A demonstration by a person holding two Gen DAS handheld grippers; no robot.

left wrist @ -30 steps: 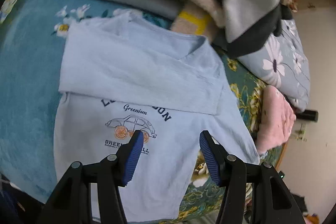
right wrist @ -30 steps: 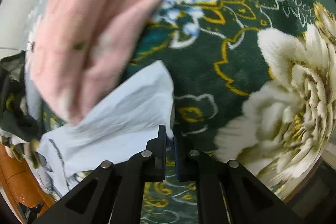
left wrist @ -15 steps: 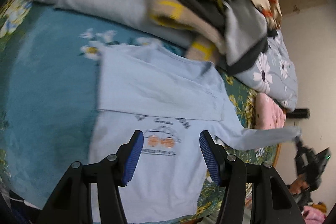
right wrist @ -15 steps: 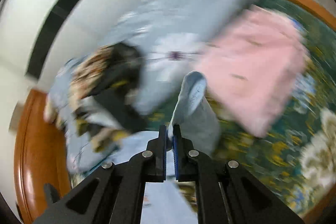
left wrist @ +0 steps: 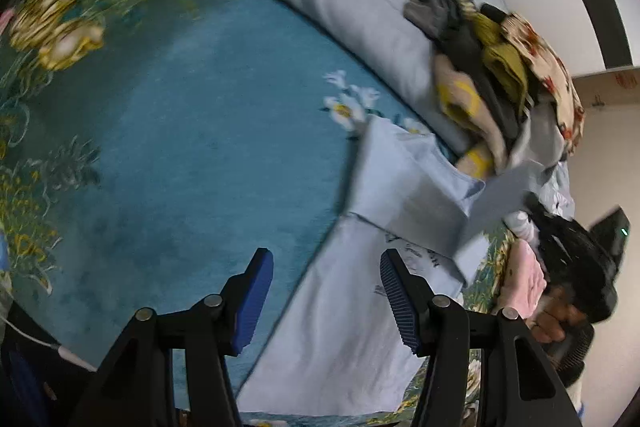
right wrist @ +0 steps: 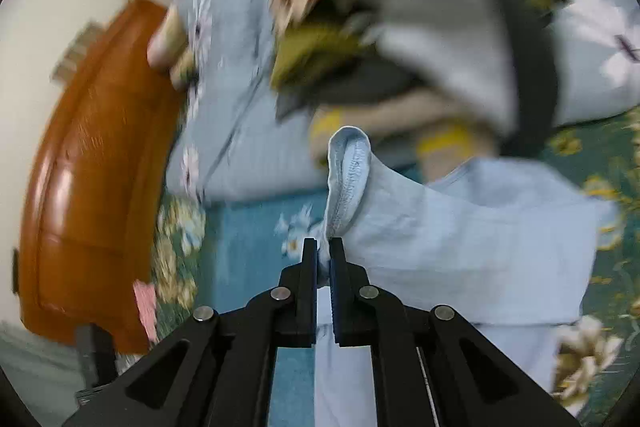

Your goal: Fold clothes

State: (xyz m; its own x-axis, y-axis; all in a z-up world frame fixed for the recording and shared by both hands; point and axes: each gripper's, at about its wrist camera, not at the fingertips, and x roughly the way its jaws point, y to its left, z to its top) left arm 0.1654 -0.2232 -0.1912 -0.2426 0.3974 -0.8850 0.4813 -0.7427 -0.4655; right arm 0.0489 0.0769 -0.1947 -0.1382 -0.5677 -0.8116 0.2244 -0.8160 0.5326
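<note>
**A:** Bedroom scene: a bed under a teal floral blanket, an orange-brown wooden headboard at one end, and a jumbled heap of clothes piled on the grey duvet. Where's the garment that matters?

**B:** The light blue T-shirt lies flat on the blanket just this side of that heap, with one long panel of it already doubled across the chest. Its sleeve is up in the air, pinched at the cuff by the right gripper, jaws pressed tight on the cloth.

**A:** And the left gripper?

**B:** Spread wide, holding nothing, hovering over the shirt's lower body near its left edge.

**A:** So what does the next move turn on?

**B:** Direction, I'd say. In the left view the raised sleeve runs out from the shirt's right shoulder toward the right hand, off to the side by a pink garment. The shirt's body lies inboard of that, toward the left gripper. If the sleeve is to land on the folded panel, it has to travel across the shirt's width, and the right arm is the one carrying it.

**A:** Any doubt?

**B:** The right view is smeared, so the cuff's height over the shirt is hard to call.
</note>
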